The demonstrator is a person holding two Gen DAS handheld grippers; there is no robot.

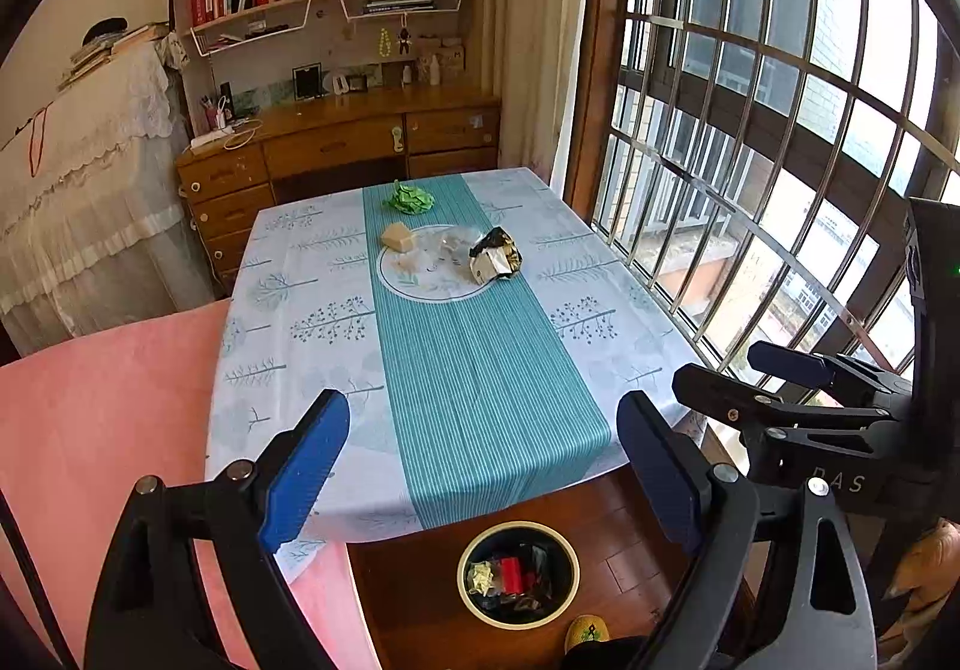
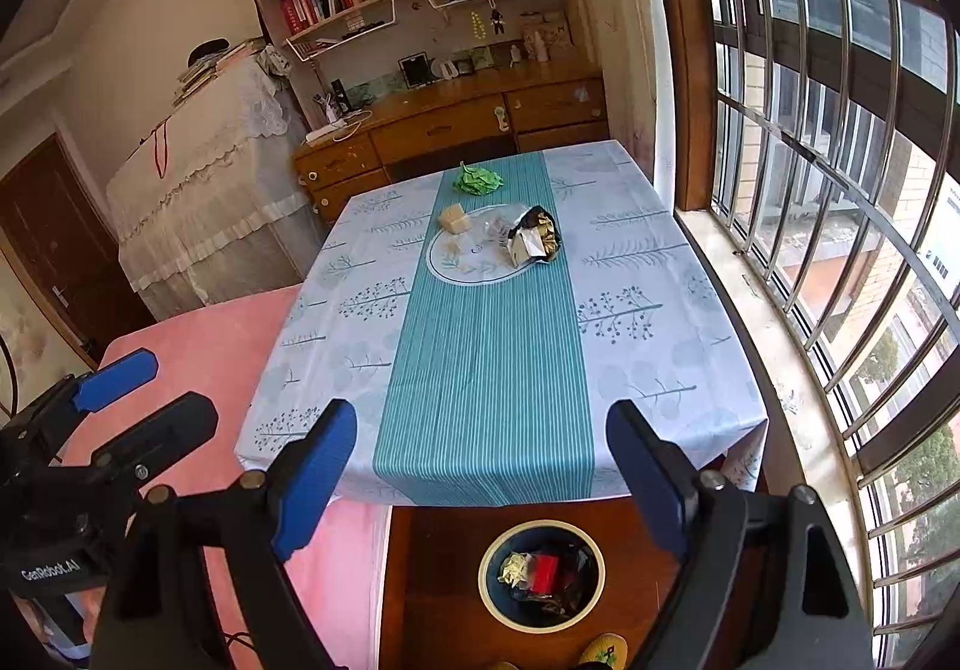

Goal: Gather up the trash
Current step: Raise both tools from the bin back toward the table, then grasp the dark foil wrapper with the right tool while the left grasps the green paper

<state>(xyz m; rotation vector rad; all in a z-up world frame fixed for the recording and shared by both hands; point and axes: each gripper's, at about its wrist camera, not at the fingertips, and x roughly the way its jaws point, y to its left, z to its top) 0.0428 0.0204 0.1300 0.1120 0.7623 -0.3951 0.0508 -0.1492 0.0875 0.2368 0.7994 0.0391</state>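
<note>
Two grippers held high over the near edge of the table [image 1: 288, 346], angled down toward it, side by side. Left gripper [image 1: 483, 466] spread wide, nothing between the blue pads. Right gripper [image 2: 483, 469] likewise wide apart and empty; seen from the left wrist view, off to the right [image 1: 798, 388], fingers parted there too.

Trash still on the far half of the cloth, grouped on and around a round white mat [image 1: 441, 271] on the teal runner: a crumpled green wrapper [image 1: 411, 199] at the far end, a tan block [image 1: 399, 236], possibly a wad of paper or a sponge, at the mat's far left rim, a crushed black-and-silver bag [image 1: 495, 254] on its right rim. Between them something clear and crinkled [image 1: 447, 244], probably plastic film, hard to make out.

On the wooden floor just below the near table edge, a round bin [image 1: 519, 574] with a pale rim, already holding a pale scrap, something red, and dark wrapping. Placed close under the edge, likely so each carry is short.

Task partly done, judging by the bin's contents. Empty, opened fingers suit a reach forward for the next piece.
</note>
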